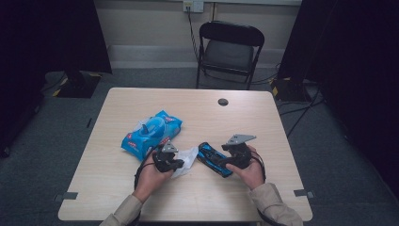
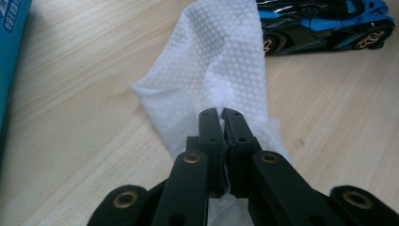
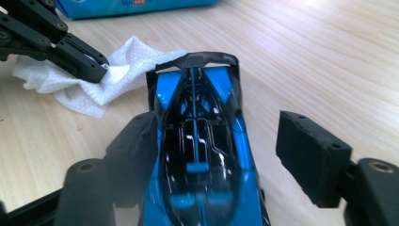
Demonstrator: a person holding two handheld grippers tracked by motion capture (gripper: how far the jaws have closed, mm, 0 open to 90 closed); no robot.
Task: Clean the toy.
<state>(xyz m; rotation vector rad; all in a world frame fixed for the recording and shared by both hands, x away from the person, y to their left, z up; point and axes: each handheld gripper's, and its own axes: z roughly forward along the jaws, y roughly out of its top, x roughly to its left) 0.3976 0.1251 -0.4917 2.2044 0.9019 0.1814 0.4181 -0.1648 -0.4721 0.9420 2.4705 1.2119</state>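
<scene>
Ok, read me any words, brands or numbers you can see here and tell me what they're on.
Nothing can be read for certain.
Wipes pack: red and white print on its blue face, too small in the high view.
Same pack in the right gripper view: a white and red strip of print at the top edge, cut off and blurred.
Same pack in the left gripper view: white marks on its edge, unreadable.
Toy car and wipe: no text visible.

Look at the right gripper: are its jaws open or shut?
Open. The right gripper has its jaws standing apart either side of the toy car, with a gap at one side.
</scene>
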